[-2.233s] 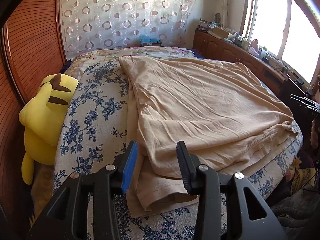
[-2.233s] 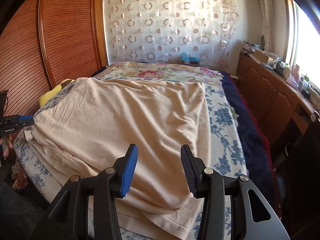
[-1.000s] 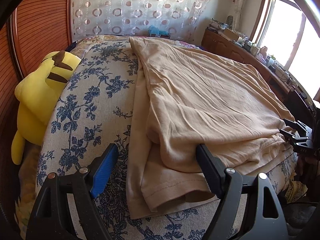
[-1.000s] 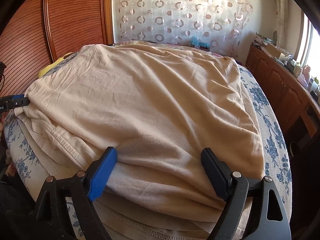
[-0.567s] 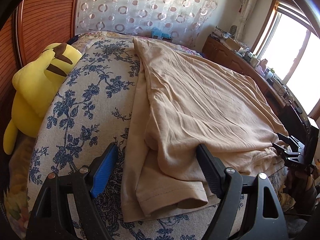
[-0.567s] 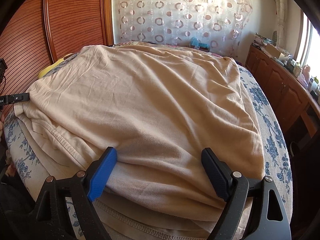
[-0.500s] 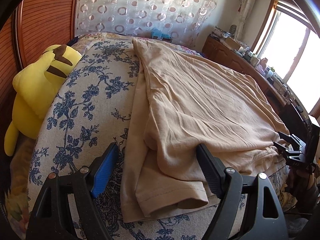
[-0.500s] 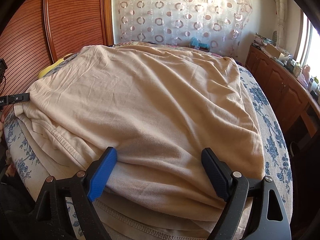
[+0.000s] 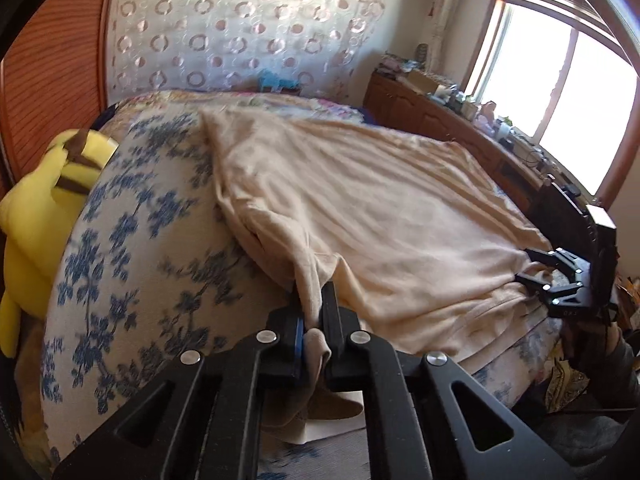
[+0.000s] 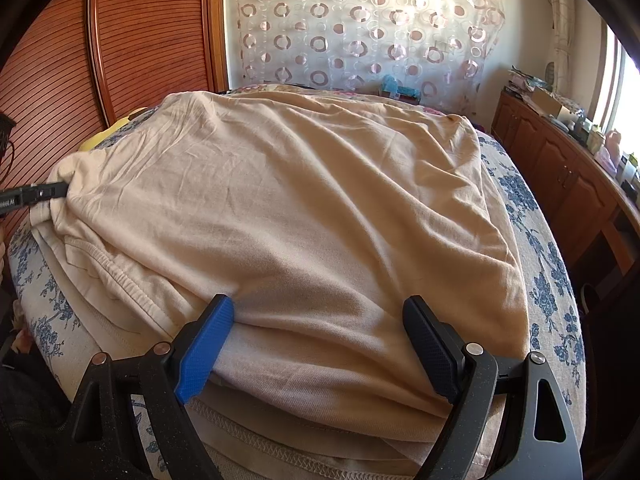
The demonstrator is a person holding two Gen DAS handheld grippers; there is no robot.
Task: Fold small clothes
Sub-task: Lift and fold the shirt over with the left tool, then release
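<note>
A large beige garment lies spread over the bed, partly folded on itself. My left gripper is shut on its near left corner, where a bunched sleeve rises from the bed and hangs out behind the jaws. In the right wrist view the same garment fills the middle. My right gripper stands open and wide at its near edge, with a swell of cloth lying between the fingers. The left gripper shows at the far left, pinching the cloth. The right gripper shows at the right of the left wrist view.
The bed has a blue floral cover. A yellow plush toy sits against the wooden wall panel on the left. A wooden cabinet with clutter on top runs along the right, under the window.
My left gripper has gone from wide open to shut on the garment's corner and has lifted it, pulling the cloth into a ridge. The right gripper has not moved.
</note>
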